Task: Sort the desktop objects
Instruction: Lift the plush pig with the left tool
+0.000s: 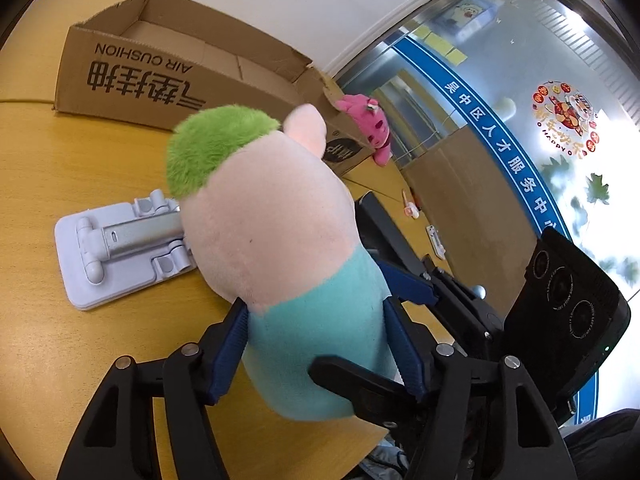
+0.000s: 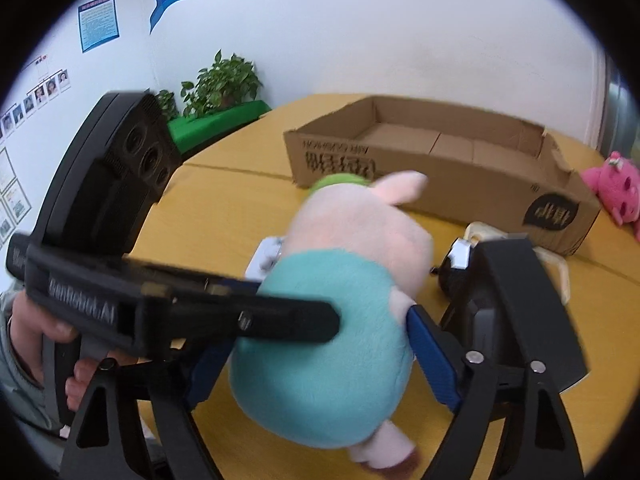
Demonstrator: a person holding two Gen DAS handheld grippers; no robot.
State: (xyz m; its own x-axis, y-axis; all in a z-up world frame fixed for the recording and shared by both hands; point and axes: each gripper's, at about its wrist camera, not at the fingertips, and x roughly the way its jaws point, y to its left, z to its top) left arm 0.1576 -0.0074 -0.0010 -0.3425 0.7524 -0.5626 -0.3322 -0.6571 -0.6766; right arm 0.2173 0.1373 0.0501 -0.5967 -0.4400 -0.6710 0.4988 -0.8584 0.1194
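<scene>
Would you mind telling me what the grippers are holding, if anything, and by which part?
Both hold the plush pig. The left gripper clamps the sides of its teal body; the right gripper brackets the same teal body, though its pad contact is less clear.

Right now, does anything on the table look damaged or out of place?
Yes. The cardboard box has a torn, ragged corner at its end near the pink plush toy, which lies tipped against that end of the box, outside it.

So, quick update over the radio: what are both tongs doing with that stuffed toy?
Left tongs clamped on plush pig. Right tongs straddle it, contact unclear. Cardboard box open ahead, path clear.
</scene>
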